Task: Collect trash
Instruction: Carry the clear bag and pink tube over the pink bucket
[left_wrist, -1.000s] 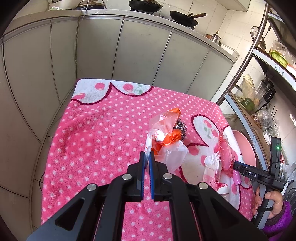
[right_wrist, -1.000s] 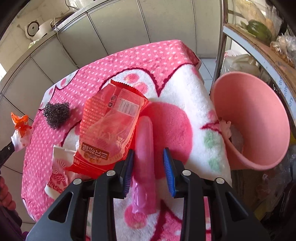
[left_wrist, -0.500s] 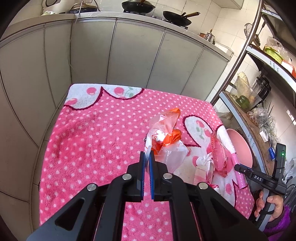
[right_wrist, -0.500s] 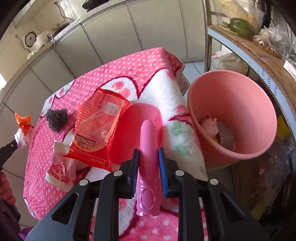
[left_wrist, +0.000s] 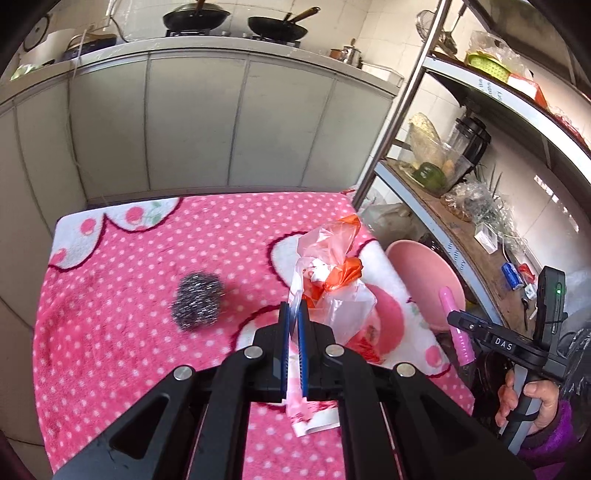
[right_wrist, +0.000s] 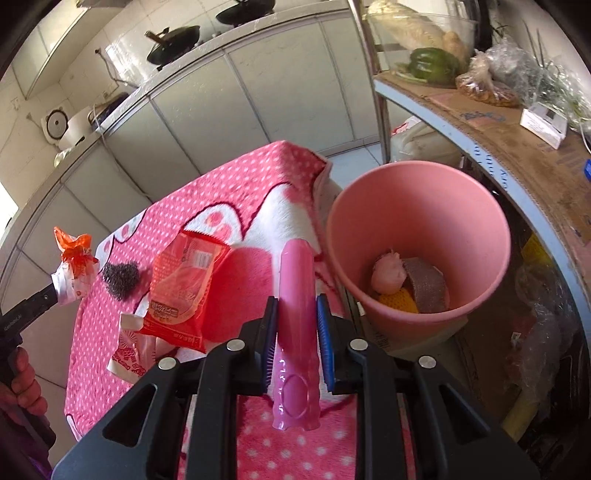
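1. Our right tool (right_wrist: 297, 328) pinches the pink tube (right_wrist: 296, 295) beside the pink bin (right_wrist: 417, 236), which holds scraps.
2. Our left tool (left_wrist: 293, 325) pinches a plastic bag (left_wrist: 332, 280).
3. Left on the worktop (left_wrist: 122, 258): red wrapper (right_wrist: 184, 284), steel scourer (left_wrist: 197, 299).

Crumpled clear-and-orange plastic bag (left_wrist: 328, 280): lifted, pinched at its lower edge. Long pink plastic tube (right_wrist: 297, 314): clamped lengthwise, raised beside the round pink plastic bin (right_wrist: 476, 206), which stands off the pink dotted blanket's (right_wrist: 229, 184) right edge, scraps inside. Red snack wrapper (right_wrist: 181, 288): flat, near that edge.

Woks (left_wrist: 236, 18) on counter, shelf (left_wrist: 461, 236) of vegetables
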